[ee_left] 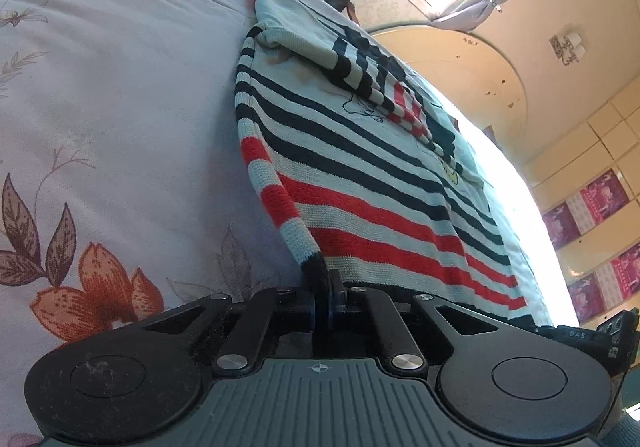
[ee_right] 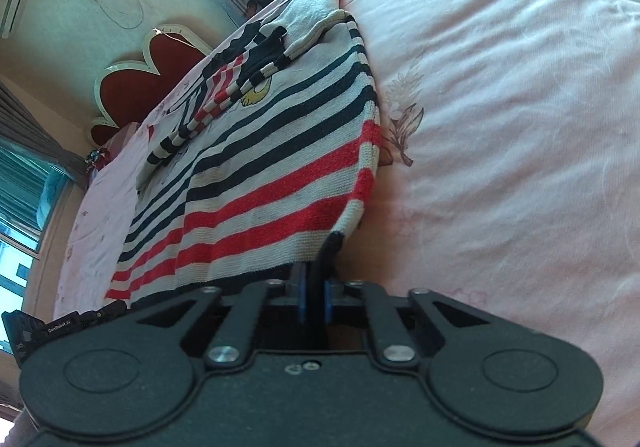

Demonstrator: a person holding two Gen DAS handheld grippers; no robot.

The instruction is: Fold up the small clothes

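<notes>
The left gripper (ee_left: pixel 323 293) has its jaws drawn narrow on the dark hem corner of the striped sweater (ee_left: pixel 360 175), the knit rising straight out from between the fingertips. The right gripper (ee_right: pixel 316 281) is pinched the same way on the opposite hem corner of the same sweater (ee_right: pixel 280 175), a dark fold of cloth caught between its blue pads (ee_right: pixel 301 301).

Ahead of both tongs the garment lies spread on the floral bedsheet (ee_left: pixel 120 107), red and white bands nearest the fingers, navy and white bands farther off. Beyond those, a sleeve (ee_right: pixel 208 107) is folded across the chest (its cuff end striped navy, then red), covering part of a cartoon print.

From the left tong, bare sheet with orange flowers (ee_left: pixel 96 299) lies to its left; from the right tong, bare sheet (ee_right: pixel 500 127) lies to its right. Far ahead of the right tong stands a red heart-shaped headboard (ee_right: pixel 136 87)
</notes>
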